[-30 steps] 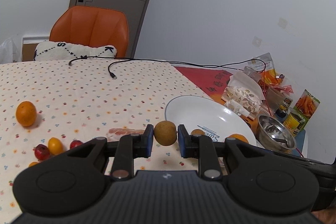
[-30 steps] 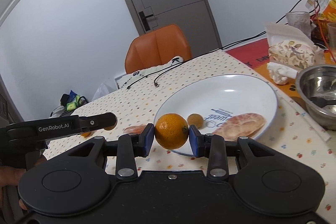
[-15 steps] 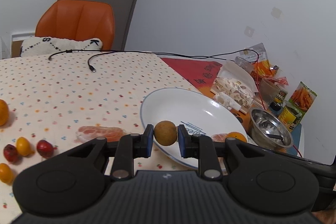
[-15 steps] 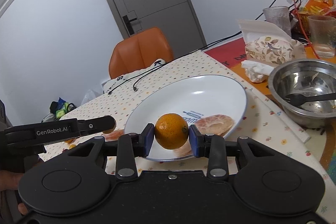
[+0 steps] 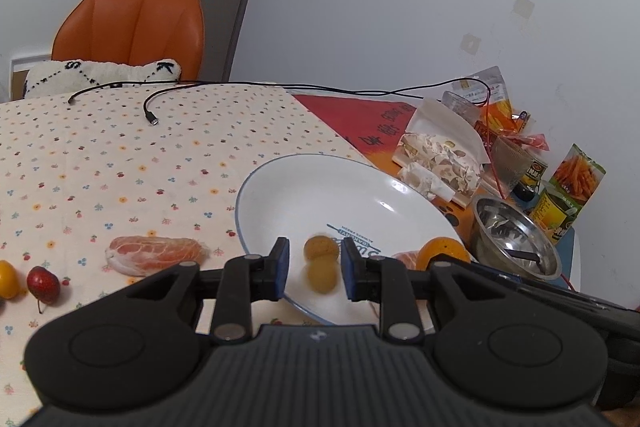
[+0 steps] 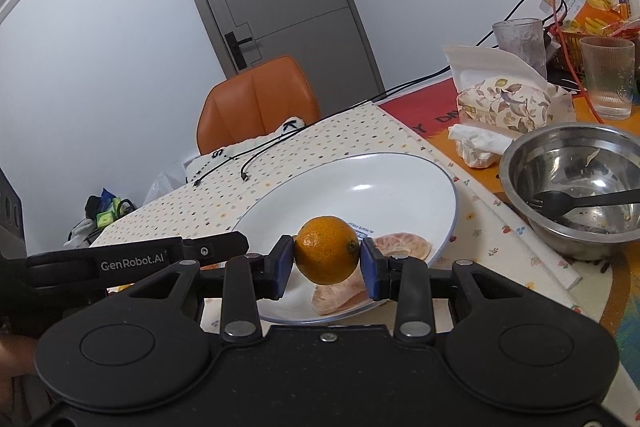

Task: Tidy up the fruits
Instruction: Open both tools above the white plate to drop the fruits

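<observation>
Left claw [image 5: 313,269] spread over white plate [image 5: 304,187] near rim, brown fruit [image 5: 320,277] blurred between pads, likely dropping in. Right claw [image 6: 327,263] pinching orange [image 6: 327,250] above same rim, ready for release.

— Where are the fruits?

— In my right jaws I hold the mandarin [image 6: 327,250], round, orange, above the near rim of the white plate [image 6: 400,179]; two peeled citrus pieces [image 6: 403,245] lie in this plate.

— And at the left?

— Two small brown fruits [image 5: 319,255], blurred, sit in the plate between my open left jaws, touching neither pad; one peeled citrus segment [image 5: 154,256] lies on the cloth beside the plate; a strawberry [image 5: 43,284] and a small yellow fruit [image 5: 7,279] lie further left.
</observation>
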A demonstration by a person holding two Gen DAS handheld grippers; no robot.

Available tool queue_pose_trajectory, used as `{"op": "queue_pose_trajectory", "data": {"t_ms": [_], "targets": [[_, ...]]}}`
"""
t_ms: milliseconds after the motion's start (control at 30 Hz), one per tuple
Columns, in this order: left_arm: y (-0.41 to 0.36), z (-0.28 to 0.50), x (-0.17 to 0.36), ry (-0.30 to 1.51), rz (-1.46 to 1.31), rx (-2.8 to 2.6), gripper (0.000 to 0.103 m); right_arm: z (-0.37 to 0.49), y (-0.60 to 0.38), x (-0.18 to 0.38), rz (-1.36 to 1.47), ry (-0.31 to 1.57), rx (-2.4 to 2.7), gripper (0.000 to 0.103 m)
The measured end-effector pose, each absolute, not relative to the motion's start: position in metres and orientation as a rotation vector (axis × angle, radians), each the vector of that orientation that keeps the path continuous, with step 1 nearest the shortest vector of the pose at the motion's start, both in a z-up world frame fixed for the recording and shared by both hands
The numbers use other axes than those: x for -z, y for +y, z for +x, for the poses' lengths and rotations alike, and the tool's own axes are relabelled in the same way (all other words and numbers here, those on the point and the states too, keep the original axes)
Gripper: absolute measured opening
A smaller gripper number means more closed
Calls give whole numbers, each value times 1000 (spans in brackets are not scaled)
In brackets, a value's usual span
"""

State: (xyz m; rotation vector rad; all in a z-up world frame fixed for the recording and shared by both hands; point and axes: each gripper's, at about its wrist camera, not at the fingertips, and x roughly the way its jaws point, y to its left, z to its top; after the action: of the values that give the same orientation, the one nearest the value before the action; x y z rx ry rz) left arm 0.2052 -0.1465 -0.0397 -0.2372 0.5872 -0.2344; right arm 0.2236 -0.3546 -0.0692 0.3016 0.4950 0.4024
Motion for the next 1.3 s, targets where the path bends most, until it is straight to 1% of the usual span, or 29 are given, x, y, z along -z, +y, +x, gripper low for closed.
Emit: {"op": "queue_pose_trajectory", "data": {"t_ms": [267, 367, 400, 467, 533, 567, 600, 633, 767, 800, 967, 1033, 1300], "targets": [[-130, 198, 32, 579, -233, 195, 27, 232, -344, 65, 305, 484, -418, 34], [-120, 193, 29, 576, -233, 177, 30, 237, -337, 61, 307, 470, -427, 35], [-117, 191, 27, 574, -234, 169, 32, 239, -334, 59, 309, 469, -429, 38], [-110, 188, 25, 572, -241, 148, 38, 240, -330, 58, 303, 465, -415, 40], [-103, 184, 23, 566, -245, 128, 52, 239, -327, 57, 305, 462, -429, 44], [-101, 183, 22, 562, -246, 118, 55, 238, -327, 57, 306, 462, -435, 46], [-98, 181, 21, 559, -246, 107, 62, 236, -325, 56, 302, 461, -436, 51], [-96, 180, 20, 556, -247, 97, 67, 234, -324, 56, 297, 459, -436, 53], [-87, 173, 17, 541, -249, 77, 76, 230, -321, 55, 299, 467, -450, 57], [-85, 171, 17, 540, -247, 72, 78, 228, -320, 54, 299, 467, -453, 60], [-73, 161, 15, 533, -260, 51, 81, 219, -314, 52, 301, 463, -475, 71], [-68, 157, 14, 527, -264, 40, 82, 216, -312, 51, 306, 460, -484, 78], [-49, 141, 10, 509, -276, 1, 83, 203, -302, 49, 311, 448, -514, 91]]}}
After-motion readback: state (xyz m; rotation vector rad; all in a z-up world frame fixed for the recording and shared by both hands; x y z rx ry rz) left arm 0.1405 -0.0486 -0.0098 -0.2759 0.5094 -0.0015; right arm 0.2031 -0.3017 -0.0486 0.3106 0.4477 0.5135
